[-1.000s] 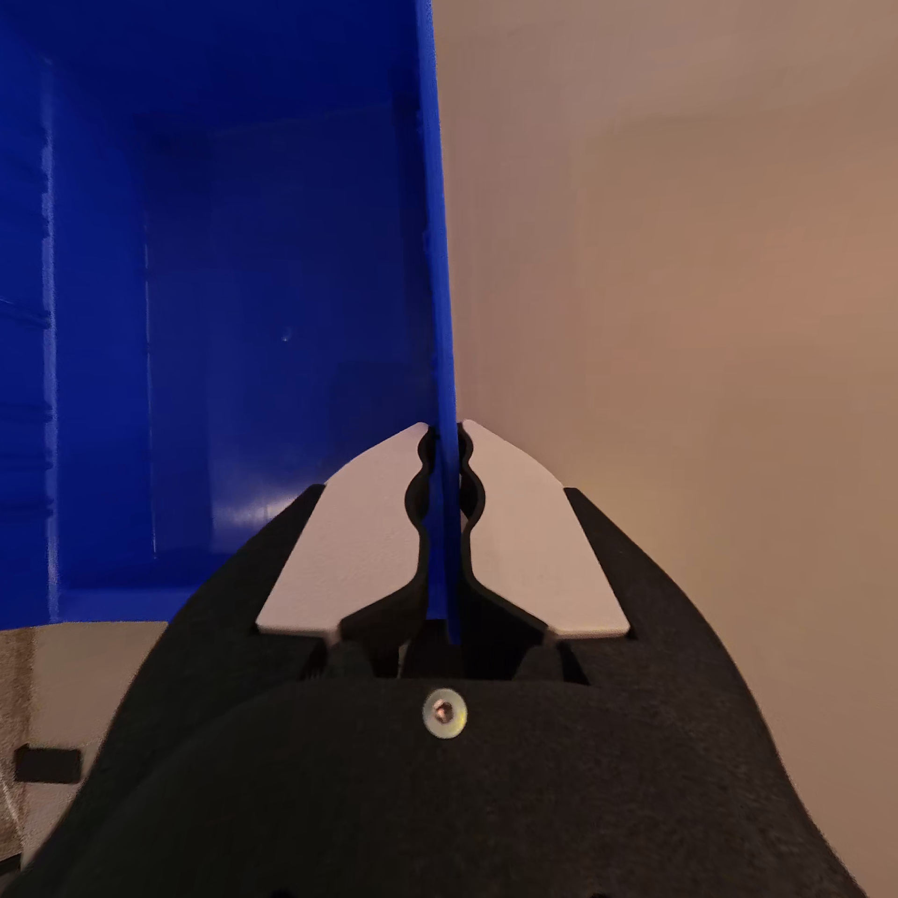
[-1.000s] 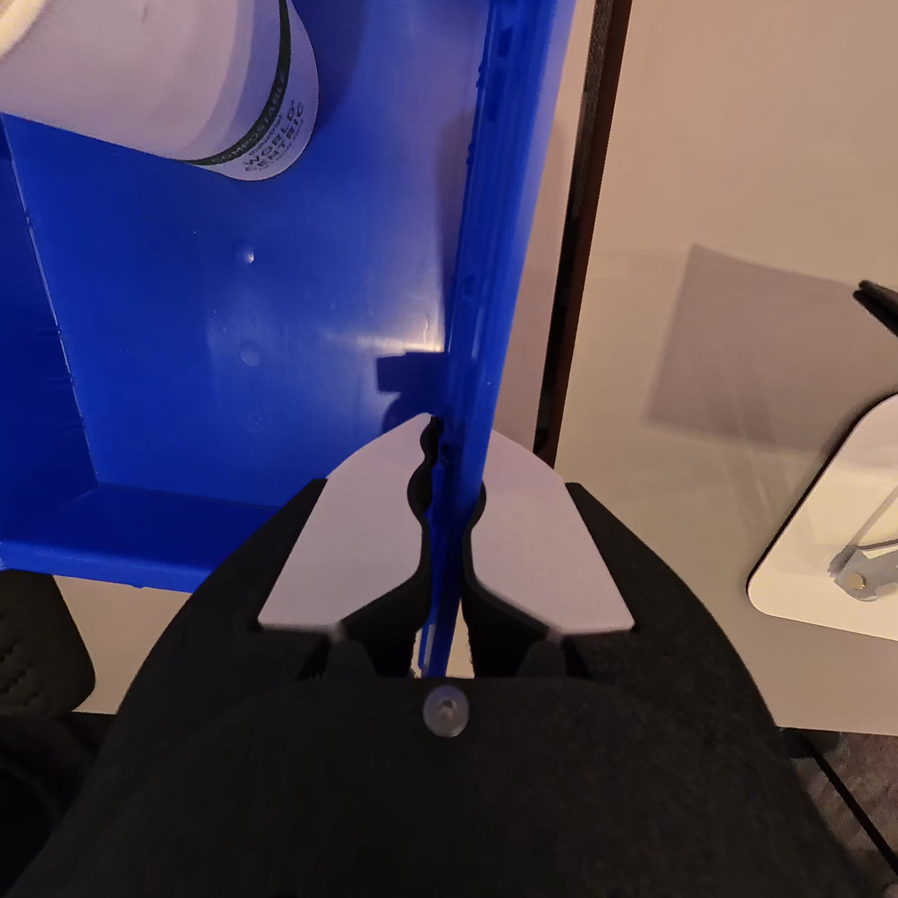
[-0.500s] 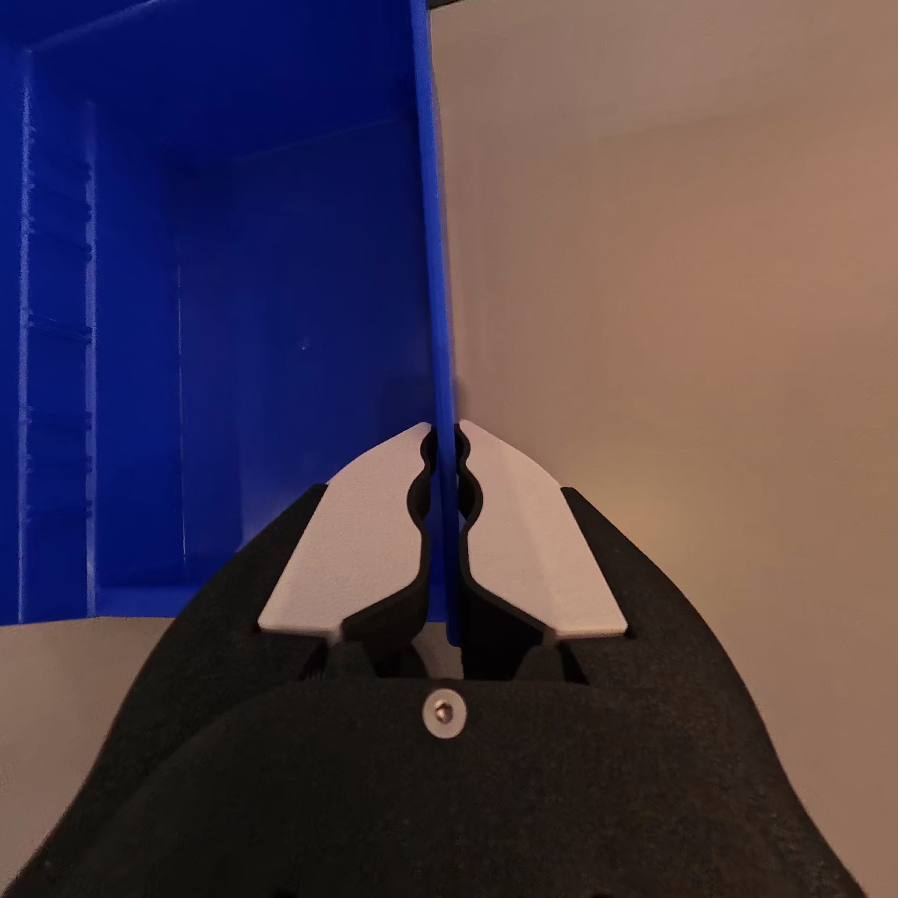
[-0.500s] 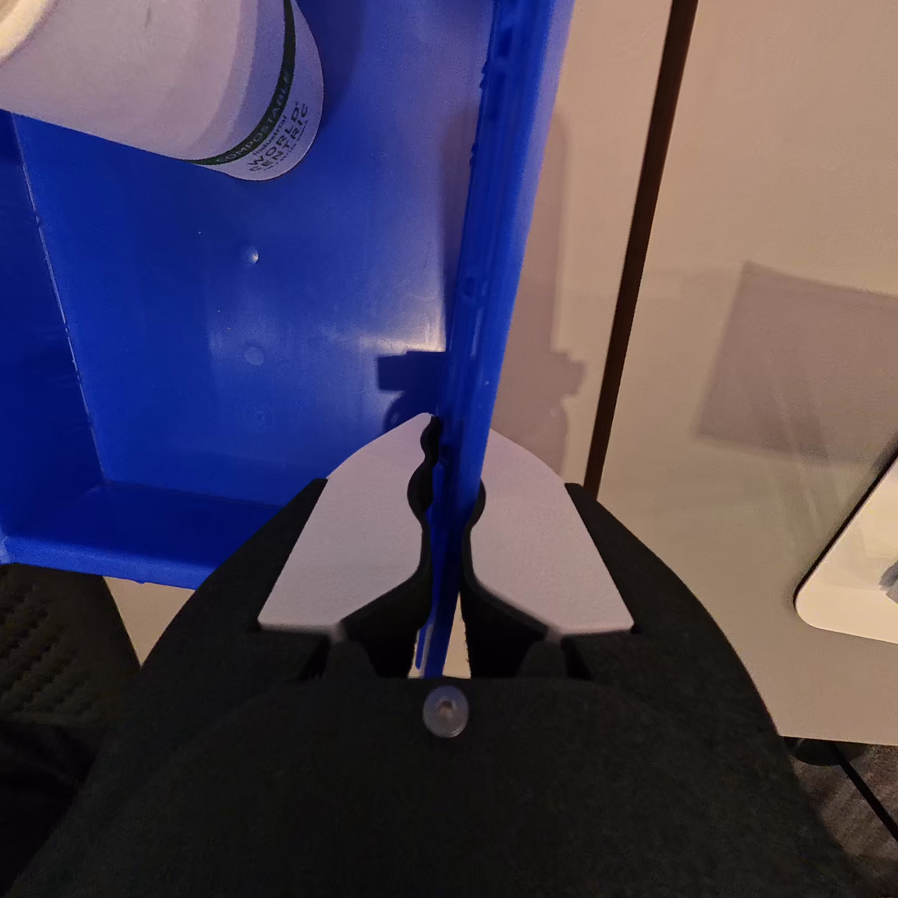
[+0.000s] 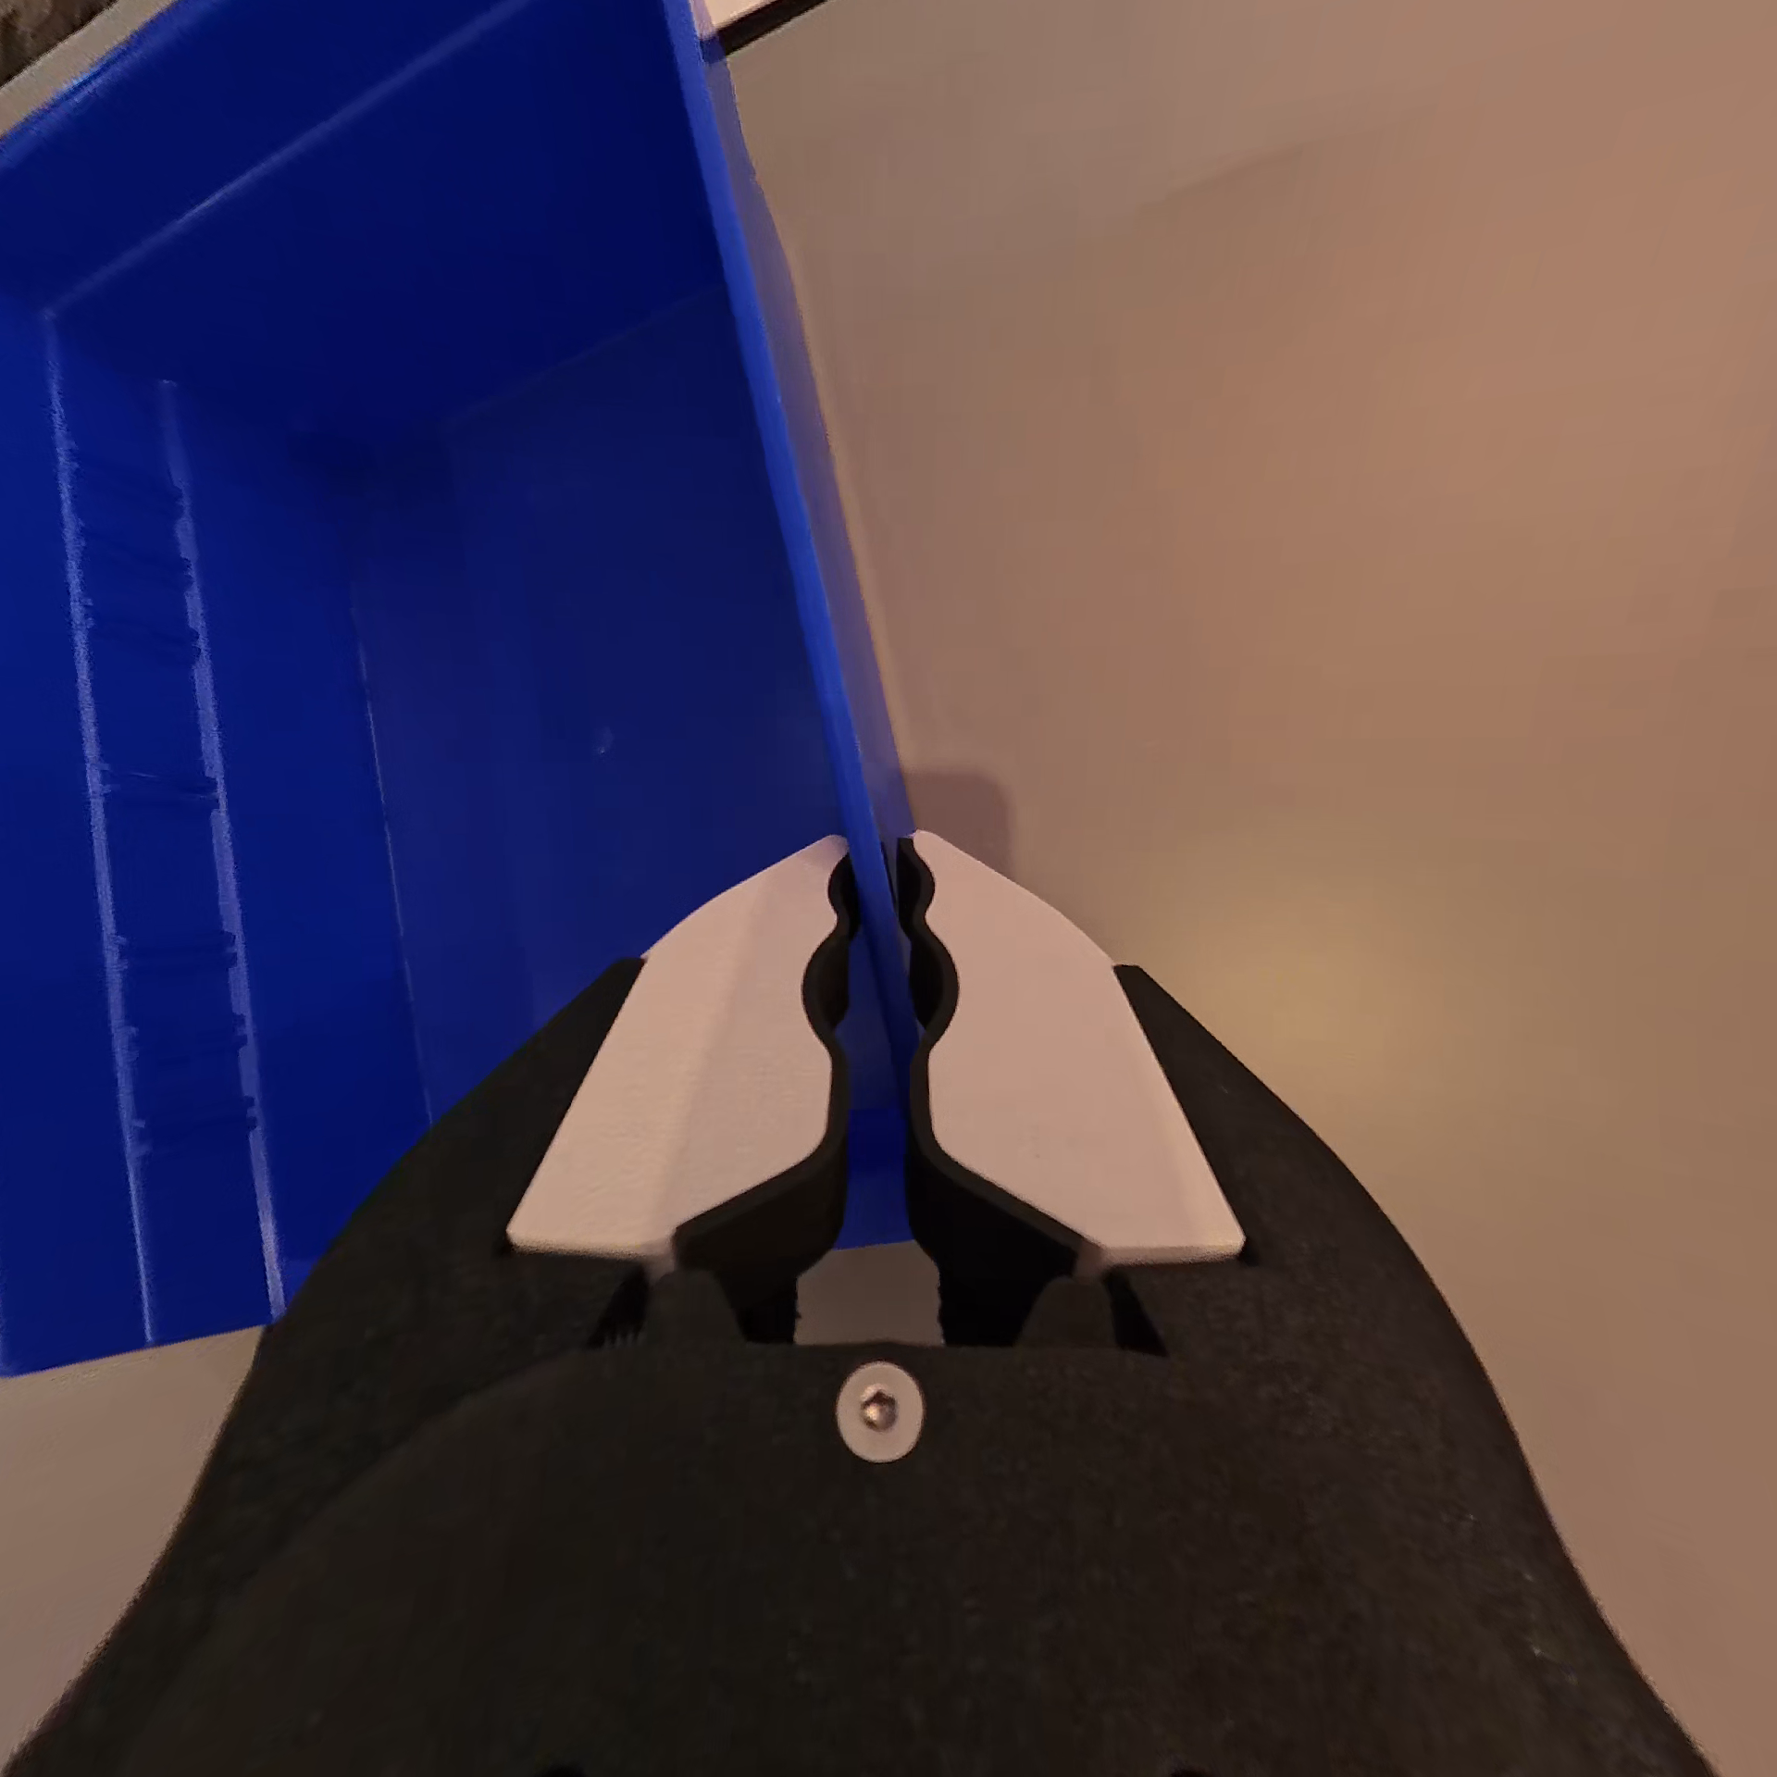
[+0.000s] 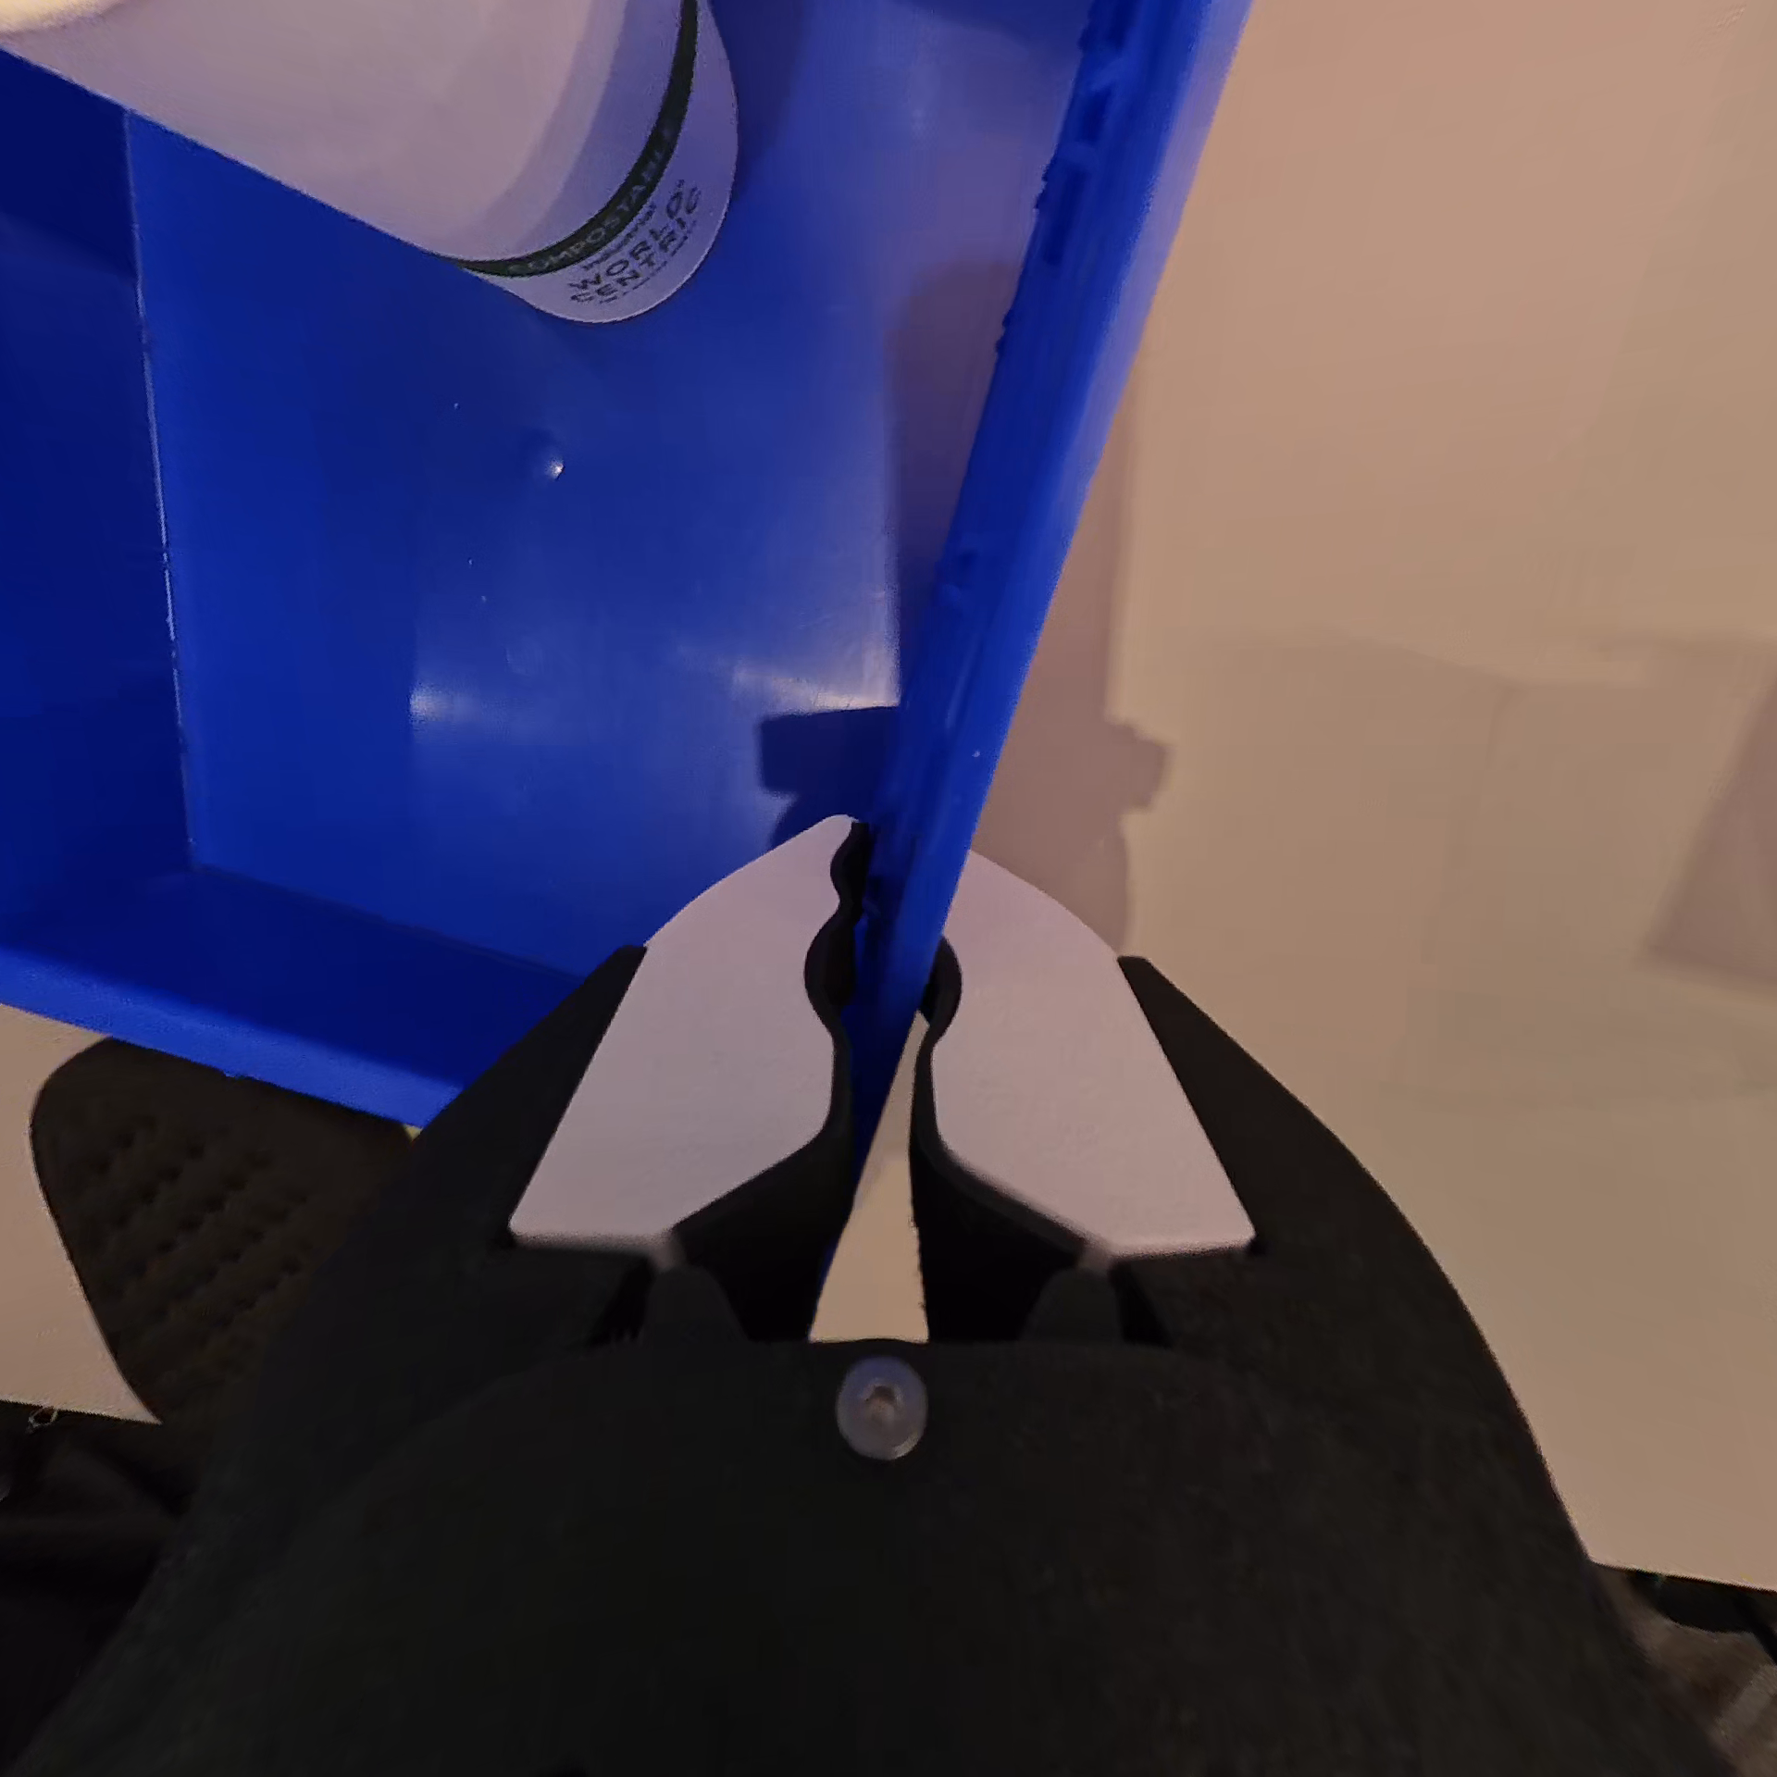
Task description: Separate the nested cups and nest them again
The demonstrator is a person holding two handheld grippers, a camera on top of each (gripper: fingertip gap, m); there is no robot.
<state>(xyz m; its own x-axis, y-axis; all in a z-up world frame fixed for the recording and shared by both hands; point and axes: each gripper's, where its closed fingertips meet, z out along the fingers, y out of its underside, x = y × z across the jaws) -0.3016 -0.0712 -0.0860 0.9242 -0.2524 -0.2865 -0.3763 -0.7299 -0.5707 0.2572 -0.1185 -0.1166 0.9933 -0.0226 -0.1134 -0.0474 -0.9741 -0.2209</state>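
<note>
A blue plastic bin point(image 5: 385, 577) fills the left of the left wrist view. My left gripper point(image 5: 873, 846) is shut on the bin's thin right wall point(image 5: 769, 481), one pad inside and one outside. In the right wrist view my right gripper point(image 6: 885, 837) is shut on the ribbed wall point(image 6: 1058, 433) of the same blue bin point(image 6: 481, 625). A white paper cup point(image 6: 433, 125) with a dark band near its base lies on its side inside the bin at the top left. I cannot tell whether it is one cup or nested ones.
A pale beige table surface point(image 5: 1346, 673) lies to the right of the bin, and it also shows in the right wrist view point(image 6: 1442, 865). A black textured object point(image 6: 192, 1202) sits below the bin's near edge at the lower left.
Both grippers stay shut on the bin walls. The bin has swung in both views and the background has shifted; the dark strip and white object at the right have left the right view.
</note>
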